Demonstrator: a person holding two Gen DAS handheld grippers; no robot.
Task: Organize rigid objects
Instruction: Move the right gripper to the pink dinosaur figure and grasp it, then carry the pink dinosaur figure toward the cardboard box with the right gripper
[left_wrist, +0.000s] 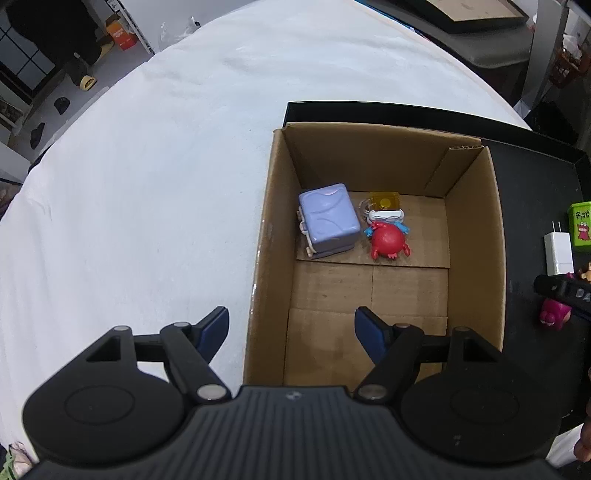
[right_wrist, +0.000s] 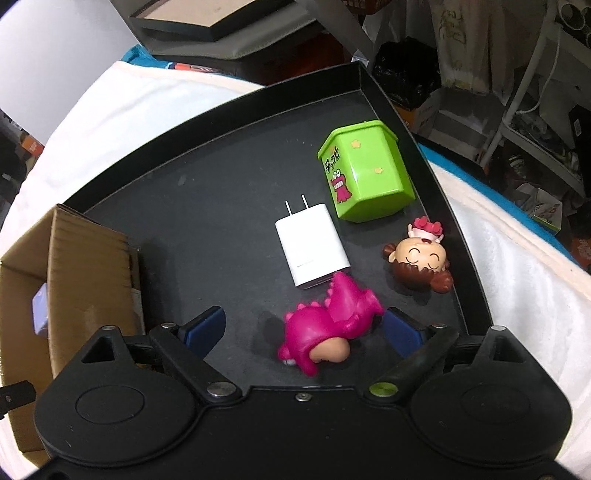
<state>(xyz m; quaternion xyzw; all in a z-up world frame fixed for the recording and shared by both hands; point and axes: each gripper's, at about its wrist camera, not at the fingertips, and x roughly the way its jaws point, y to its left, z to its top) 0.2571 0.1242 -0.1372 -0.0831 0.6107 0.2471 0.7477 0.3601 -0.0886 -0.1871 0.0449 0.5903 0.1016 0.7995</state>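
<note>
A pink dinosaur figure (right_wrist: 328, 325) lies on its side on the black tray (right_wrist: 184, 192), between the fingers of my right gripper (right_wrist: 304, 330). Its jaws stand wide. The right pad is close to the tail and the left pad is well clear, so nothing is gripped. My left gripper (left_wrist: 291, 330) is open and empty, straddling the near left wall of the cardboard box (left_wrist: 384, 129). In the box lie a purple cube toy (left_wrist: 328, 218), a red crab figure (left_wrist: 388, 242) and a small yellow piece (left_wrist: 386, 201).
On the tray beyond the dinosaur are a white plug charger (right_wrist: 312, 245), a green lidded container (right_wrist: 364, 173) and a doll-head figure (right_wrist: 421, 258). The cardboard box (right_wrist: 85, 251) stands at the tray's left end. A white cloth (left_wrist: 147, 184) covers the table.
</note>
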